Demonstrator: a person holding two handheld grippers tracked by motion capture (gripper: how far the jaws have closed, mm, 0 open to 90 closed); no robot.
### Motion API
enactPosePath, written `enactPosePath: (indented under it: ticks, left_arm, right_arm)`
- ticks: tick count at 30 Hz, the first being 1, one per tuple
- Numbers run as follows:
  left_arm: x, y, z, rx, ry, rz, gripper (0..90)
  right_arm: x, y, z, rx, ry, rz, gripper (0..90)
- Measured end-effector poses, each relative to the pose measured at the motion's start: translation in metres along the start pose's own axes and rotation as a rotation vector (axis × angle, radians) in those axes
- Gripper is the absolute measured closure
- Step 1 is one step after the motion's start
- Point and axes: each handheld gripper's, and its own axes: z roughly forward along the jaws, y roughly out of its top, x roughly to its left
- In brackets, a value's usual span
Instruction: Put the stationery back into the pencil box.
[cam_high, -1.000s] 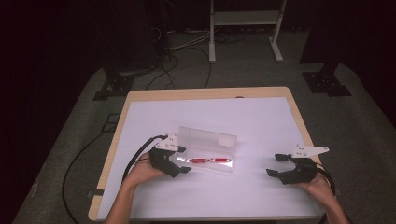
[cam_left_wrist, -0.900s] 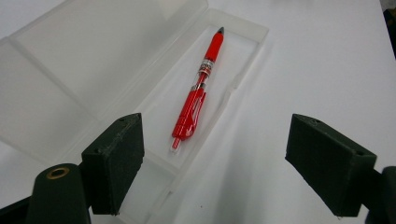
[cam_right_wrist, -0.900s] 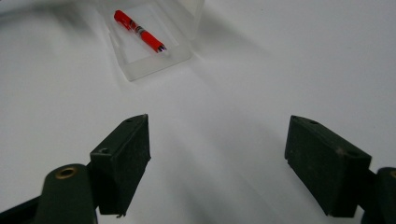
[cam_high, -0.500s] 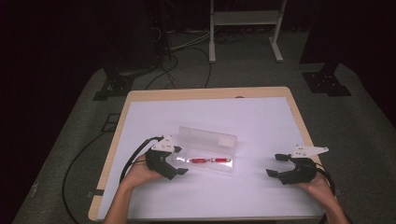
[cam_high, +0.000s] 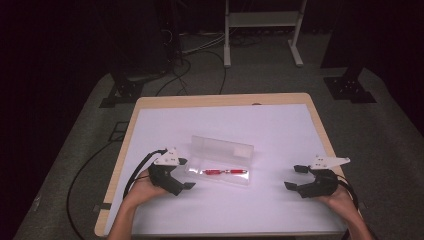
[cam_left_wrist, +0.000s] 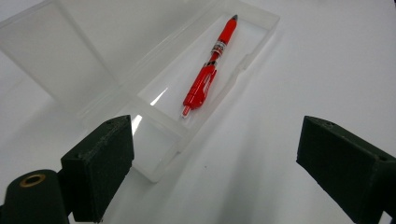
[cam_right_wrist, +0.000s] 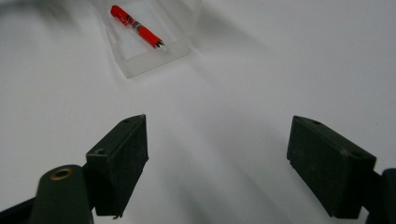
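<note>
A clear plastic pencil case (cam_high: 220, 176) lies open in the middle of the white table top, its lid (cam_high: 223, 148) standing up at the back. A red pen (cam_high: 224, 172) lies inside the tray (cam_left_wrist: 163, 126); the same red pen (cam_left_wrist: 208, 70) shows close up in the left gripper view, and the red pen (cam_right_wrist: 136, 26) lies far off in the right gripper view. My left gripper (cam_high: 183, 173) is open just left of the case's end, jaws wide apart with nothing between them. My right gripper (cam_high: 295, 177) rests open near the table's right side, well away from the case (cam_right_wrist: 152, 42).
The white sheet (cam_high: 260, 125) covers a wooden table (cam_high: 220, 100) with bare room behind and in front of the case. Black cables (cam_high: 135, 172) trail from the left gripper off the table's left edge. Beyond the table stand dark stand bases (cam_high: 350, 85) and a white frame (cam_high: 260, 30).
My left gripper has drawn slightly back to the left, away from the case's end. The right gripper, case and pen stay put.
</note>
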Motion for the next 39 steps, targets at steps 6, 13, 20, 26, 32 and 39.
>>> enactPosePath:
  ticks: [6, 13, 20, 26, 32, 39]
  left_arm:
    - [-0.001, -0.01, -0.007, -0.006, 0.019, -0.019, 9.8]
    - [-0.003, -0.016, -0.012, -0.023, 0.035, -0.033, 9.3]
    - [-0.004, -0.029, -0.015, -0.062, 0.052, -0.077, 8.9]
    - [-0.005, -0.036, -0.02, -0.055, 0.073, -0.091, 8.9]
    - [-0.008, -0.04, -0.025, -0.078, 0.094, -0.095, 9.0]
    - [-0.013, -0.048, -0.03, -0.075, 0.114, -0.108, 8.9]
  right_arm:
    - [0.001, 0.0, 0.001, 0.005, -0.001, 0.002, 19.6]
    - [0.001, 0.0, 0.001, 0.01, -0.006, 0.003, 19.5]
    - [0.001, -0.001, 0.001, 0.013, -0.006, 0.004, 19.4]
    - [0.001, -0.001, 0.001, 0.015, -0.007, 0.006, 19.4]
    - [0.002, -0.001, 0.002, 0.017, -0.005, 0.005, 19.4]
    - [0.002, -0.002, 0.002, 0.021, -0.007, 0.01, 19.2]
